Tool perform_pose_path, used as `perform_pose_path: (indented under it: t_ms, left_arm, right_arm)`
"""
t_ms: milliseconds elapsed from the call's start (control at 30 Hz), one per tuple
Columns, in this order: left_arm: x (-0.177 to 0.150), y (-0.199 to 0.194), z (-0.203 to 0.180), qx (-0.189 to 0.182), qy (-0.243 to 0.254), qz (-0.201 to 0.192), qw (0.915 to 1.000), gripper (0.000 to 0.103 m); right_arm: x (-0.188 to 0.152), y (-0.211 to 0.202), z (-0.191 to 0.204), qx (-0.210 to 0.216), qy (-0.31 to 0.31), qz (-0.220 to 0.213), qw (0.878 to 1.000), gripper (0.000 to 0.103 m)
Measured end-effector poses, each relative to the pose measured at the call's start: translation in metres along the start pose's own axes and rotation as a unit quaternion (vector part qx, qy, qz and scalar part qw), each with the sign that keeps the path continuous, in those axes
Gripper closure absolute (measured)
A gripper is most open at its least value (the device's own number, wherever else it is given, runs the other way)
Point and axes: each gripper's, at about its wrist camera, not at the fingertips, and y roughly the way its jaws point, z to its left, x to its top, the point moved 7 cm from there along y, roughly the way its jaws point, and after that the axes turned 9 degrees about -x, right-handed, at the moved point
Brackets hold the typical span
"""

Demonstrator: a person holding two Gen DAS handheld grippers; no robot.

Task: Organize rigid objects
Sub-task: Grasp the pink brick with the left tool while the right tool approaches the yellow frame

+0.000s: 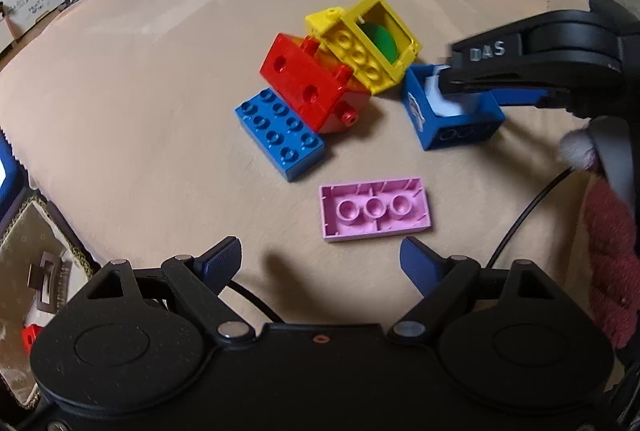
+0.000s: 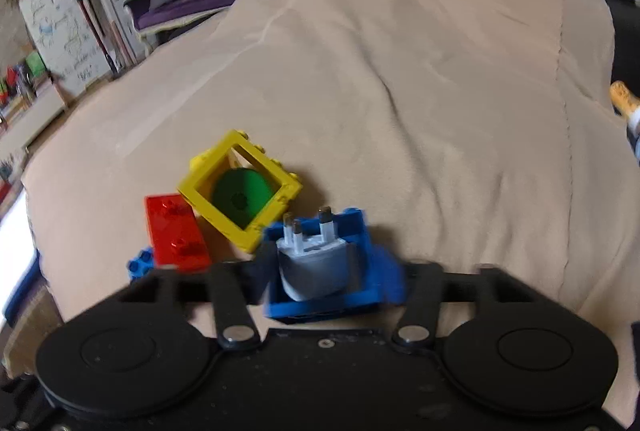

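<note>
A beige quilted cloth (image 1: pixel 160 79) covers the worktop and carries all the items.

The left gripper (image 1: pixel 320 263) hangs tilted downward over the near edge of the cloth. Its blue-padded fingers (image 1: pixel 224 257) stand wide apart with nothing between them. The pink rectangular plastic brick (image 1: pixel 376 209), lying underside up, rests just beyond the fingertips.

The right gripper (image 1: pixel 460 87) enters from the right in the left wrist view, angled down. Its fingers are closed across the blue hollow plastic block (image 1: pixel 452 115), which holds a white plastic plug-shaped piece (image 2: pixel 316 263) with prongs pointing away from the camera. The right wrist view is blurred at the fingertips, yet the block sits pinched between them. Raised letters reading "DAS" show on the right gripper's finger arm (image 1: pixel 487 51). A person's dark red knitted sleeve (image 1: pixel 612 263) shows at the right edge.

At the centre lies a touching cluster: a yellow open-frame plastic block (image 1: pixel 372 43) with a green disc (image 1: pixel 378 39) inside, a red plastic brick (image 1: pixel 308 83) leaning against it, and a blue flat studded plastic brick (image 1: pixel 280 135) beside the red one.

A printed sticker (image 1: pixel 416 111) shows on the blue block's side; its content is unreadable.
</note>
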Motion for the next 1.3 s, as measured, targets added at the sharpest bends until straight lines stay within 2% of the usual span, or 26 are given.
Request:
perform_pose_path:
  t_ms: [100, 133, 167, 233, 367, 467, 500, 533, 600, 633, 767, 933, 1033, 1233, 1267, 1300]
  left_arm:
    - [0.001, 0.000, 0.002, -0.004, -0.008, -0.002, 1.0000, 0.020]
    - [0.002, -0.001, 0.003, -0.005, -0.010, -0.003, 0.9999, 0.020]
    - [0.003, -0.001, 0.003, -0.006, -0.011, -0.004, 0.9999, 0.020]
    - [0.004, -0.003, 0.003, -0.008, -0.011, -0.006, 0.9999, 0.020]
    - [0.005, -0.001, 0.001, -0.009, -0.010, -0.005, 0.9999, 0.020]
    - [0.007, 0.004, 0.000, -0.007, -0.010, -0.002, 0.9999, 0.020]
    - [0.008, 0.007, 0.000, -0.006, -0.009, -0.001, 0.9999, 0.019]
    - [0.009, 0.009, -0.002, -0.005, -0.007, 0.001, 1.0000, 0.019]
    - [0.011, 0.011, -0.007, -0.005, 0.002, -0.001, 1.0000, 0.018]
    - [0.013, 0.012, -0.009, 0.001, 0.009, -0.001, 1.0000, 0.018]
    - [0.018, 0.019, -0.017, 0.019, 0.031, 0.001, 0.9993, 0.018]
    - [0.021, 0.016, -0.016, -0.003, 0.007, -0.010, 0.9999, 0.018]
    - [0.024, 0.014, -0.010, -0.017, -0.023, -0.011, 0.9995, 0.018]
    - [0.029, 0.025, 0.004, -0.024, -0.106, 0.019, 0.9939, 0.018]
    - [0.029, 0.028, 0.007, -0.028, -0.117, 0.025, 0.9924, 0.021]
    - [0.028, 0.032, 0.010, -0.034, -0.128, 0.030, 0.9908, 0.032]
  right_arm:
    - [0.004, -0.003, -0.007, 0.023, 0.025, 0.003, 0.999, 0.066]
    - [0.006, -0.005, -0.011, 0.032, 0.037, 0.003, 0.999, 0.074]
    - [0.009, -0.009, -0.016, 0.037, 0.047, -0.001, 0.998, 0.077]
    - [0.014, -0.015, -0.025, 0.050, 0.067, -0.006, 0.997, 0.098]
    - [0.022, -0.021, -0.047, 0.077, 0.110, -0.008, 0.991, 0.099]
    - [0.023, -0.021, -0.055, 0.071, 0.115, -0.006, 0.991, 0.087]
    - [0.021, -0.021, -0.055, 0.070, 0.112, -0.005, 0.991, 0.079]
    - [0.020, -0.021, -0.053, 0.069, 0.109, -0.004, 0.992, 0.063]
    - [0.017, -0.022, -0.050, 0.068, 0.109, -0.004, 0.992, 0.045]
    - [0.016, -0.022, -0.049, 0.065, 0.110, -0.005, 0.992, 0.042]
    - [0.012, -0.019, -0.045, 0.072, 0.111, 0.005, 0.991, 0.042]
    - [0.008, -0.022, -0.042, 0.071, 0.101, 0.004, 0.992, 0.042]
    - [0.006, -0.022, -0.043, 0.071, 0.104, 0.005, 0.992, 0.042]
    - [0.002, -0.023, -0.046, 0.069, 0.106, 0.006, 0.992, 0.041]
    - [0.001, -0.023, -0.046, 0.068, 0.105, 0.005, 0.992, 0.041]
    - [0.001, -0.024, -0.045, 0.066, 0.102, 0.005, 0.993, 0.041]
